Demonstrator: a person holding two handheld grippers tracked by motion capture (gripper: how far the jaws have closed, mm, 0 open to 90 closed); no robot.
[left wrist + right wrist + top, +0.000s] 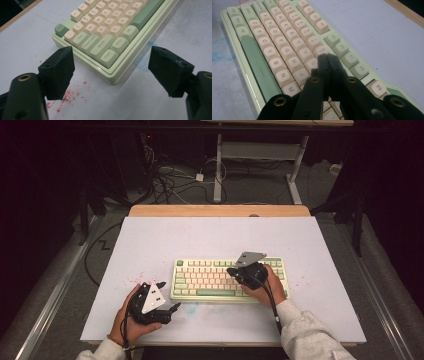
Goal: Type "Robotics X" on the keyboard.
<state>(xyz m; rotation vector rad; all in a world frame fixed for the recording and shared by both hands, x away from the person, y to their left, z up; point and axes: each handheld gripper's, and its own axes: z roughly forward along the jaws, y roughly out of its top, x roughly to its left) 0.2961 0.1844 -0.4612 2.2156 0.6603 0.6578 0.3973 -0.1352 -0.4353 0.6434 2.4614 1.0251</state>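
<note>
- Your right gripper (325, 58): jaws together, tips over the keyboard (287, 45), around the U/I keys.
- Your left gripper (110, 72): jaws apart, empty, just beside the keyboard's Ctrl corner.

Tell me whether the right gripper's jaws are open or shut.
Shut: the right gripper has its two black jaws pressed together with no gap, tips over the keyboard keys.
</note>
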